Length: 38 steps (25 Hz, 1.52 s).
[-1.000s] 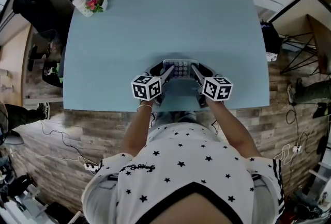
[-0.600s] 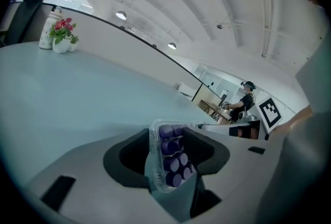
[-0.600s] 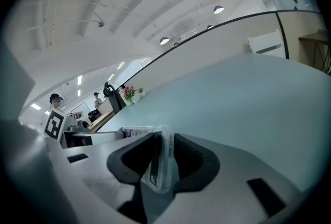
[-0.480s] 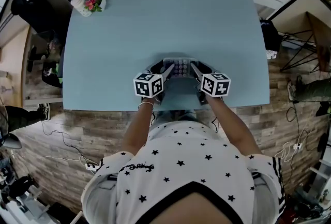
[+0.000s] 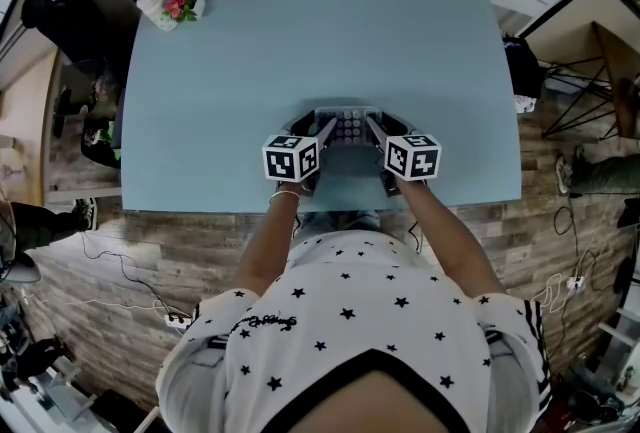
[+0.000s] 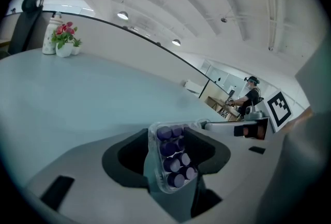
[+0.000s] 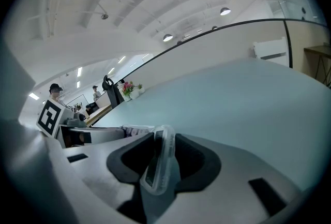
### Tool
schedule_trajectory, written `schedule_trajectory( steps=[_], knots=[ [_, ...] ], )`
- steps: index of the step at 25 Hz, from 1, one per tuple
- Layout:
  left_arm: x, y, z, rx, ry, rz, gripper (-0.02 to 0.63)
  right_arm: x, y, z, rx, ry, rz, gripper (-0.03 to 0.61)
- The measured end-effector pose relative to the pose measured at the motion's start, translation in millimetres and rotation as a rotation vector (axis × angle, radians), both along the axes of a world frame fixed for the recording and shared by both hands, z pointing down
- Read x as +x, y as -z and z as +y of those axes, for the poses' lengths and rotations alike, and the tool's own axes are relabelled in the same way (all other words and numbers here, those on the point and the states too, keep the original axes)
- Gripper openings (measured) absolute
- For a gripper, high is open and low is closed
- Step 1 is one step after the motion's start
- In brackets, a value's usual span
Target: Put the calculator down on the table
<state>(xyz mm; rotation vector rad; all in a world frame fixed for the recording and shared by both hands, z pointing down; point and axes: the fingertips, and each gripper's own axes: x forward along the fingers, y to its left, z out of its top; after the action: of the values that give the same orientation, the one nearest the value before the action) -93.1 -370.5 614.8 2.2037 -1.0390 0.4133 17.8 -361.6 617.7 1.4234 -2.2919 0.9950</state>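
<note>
**Step in hand: release.** The calculator (image 5: 348,129) sits at the 6 o'clock edge of the bench (image 5: 300,41), directly in front of the person, with a gripper at each end. The left gripper (image 5: 323,132) is at its 9 o'clock end and the right gripper (image 5: 373,129) at its 3 o'clock end. The fingers of both have just been opening. Each pair stands apart with an end of the calculator between them. Dark gaps show on either side of it, so no pad appears to press.

**Next move, as judged.** Confirm that the calculator rests on the bench. Then draw both grippers back toward 6 o'clock, each straight along its own line, so that no finger drags the calculator off the near edge.

**View differences.**
- **Head view:** it alone shows where the calculator lies on the bench and both grippers at once. The flowers (image 5: 180,3) stand at the 11 o'clock corner, well apart.
- **Left gripper view:** it alone shows the purple keys (image 6: 173,158) close up.
- **Right gripper view:** it presents the calculator edge-on, keys hidden.
- **All views:** none shows the underside — contact with the bench cannot be told for certain.
</note>
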Motion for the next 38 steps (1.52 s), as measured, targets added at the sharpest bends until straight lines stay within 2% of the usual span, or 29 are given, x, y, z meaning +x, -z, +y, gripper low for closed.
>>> schedule_trajectory(
  steps=[19, 38],
  knots=[
    [1.0, -7.1, -6.1, -0.036, 0.032, -0.047, 0.225, 2.1, -6.9, -7.6, 0.008, 0.040, 0.143, 0.140],
    [1.2, -12.5, -8.5, -0.070, 0.057, -0.095, 0.226, 2.7, -13.7, -8.5, -0.005, 0.045, 0.195, 0.144]
  ],
)
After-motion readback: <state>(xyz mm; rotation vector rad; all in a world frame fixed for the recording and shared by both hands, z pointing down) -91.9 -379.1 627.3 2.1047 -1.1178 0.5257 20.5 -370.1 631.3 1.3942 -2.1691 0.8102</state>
